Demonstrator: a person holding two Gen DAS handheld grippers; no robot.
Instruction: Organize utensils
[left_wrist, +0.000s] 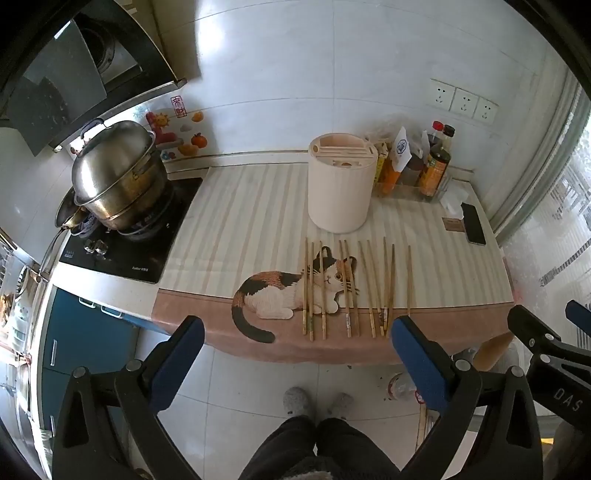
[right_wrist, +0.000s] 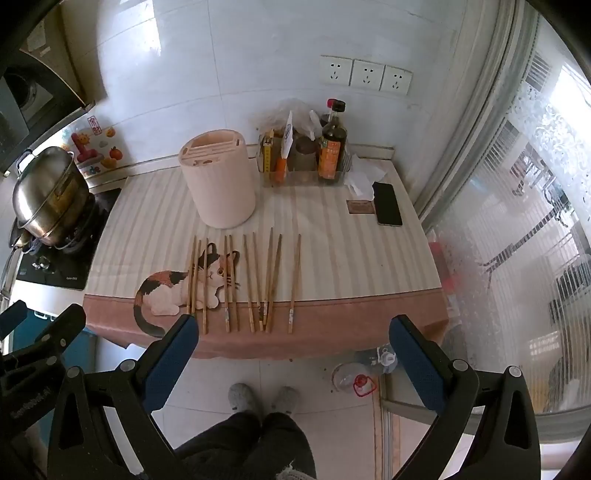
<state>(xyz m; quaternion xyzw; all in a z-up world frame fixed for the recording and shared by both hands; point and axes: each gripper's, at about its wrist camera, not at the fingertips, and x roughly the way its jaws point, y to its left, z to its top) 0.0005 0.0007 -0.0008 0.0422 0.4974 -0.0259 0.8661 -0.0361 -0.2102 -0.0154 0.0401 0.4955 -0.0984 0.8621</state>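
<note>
Both grippers, left gripper (left_wrist: 297, 334) and right gripper (right_wrist: 293, 332), fingers spread wide, empty, short of chopsticks (right_wrist: 251, 284) on mat (right_wrist: 351, 258).

both wrist views overlook counter (left_wrist: 229, 221) chopsticks (right_wrist: 229, 280).

The left claw (left_wrist: 297, 338) is matte black plastic with two broad arms, each ending in a finger faced with a dark blue textured pad (left_wrist: 417, 363). Round grey screws (left_wrist: 462, 364) sit at the joints, and triangular recesses mark the arms. The right claw (right_wrist: 290, 338) has the same build: blue pads (right_wrist: 168, 363), black frame, grey screws (right_wrist: 460, 364). Seen from the left camera, its side bears white letters "DAS". Below, the person wears dark trousers (right_wrist: 255, 443) and grey fuzzy slippers (left_wrist: 297, 402)
</note>
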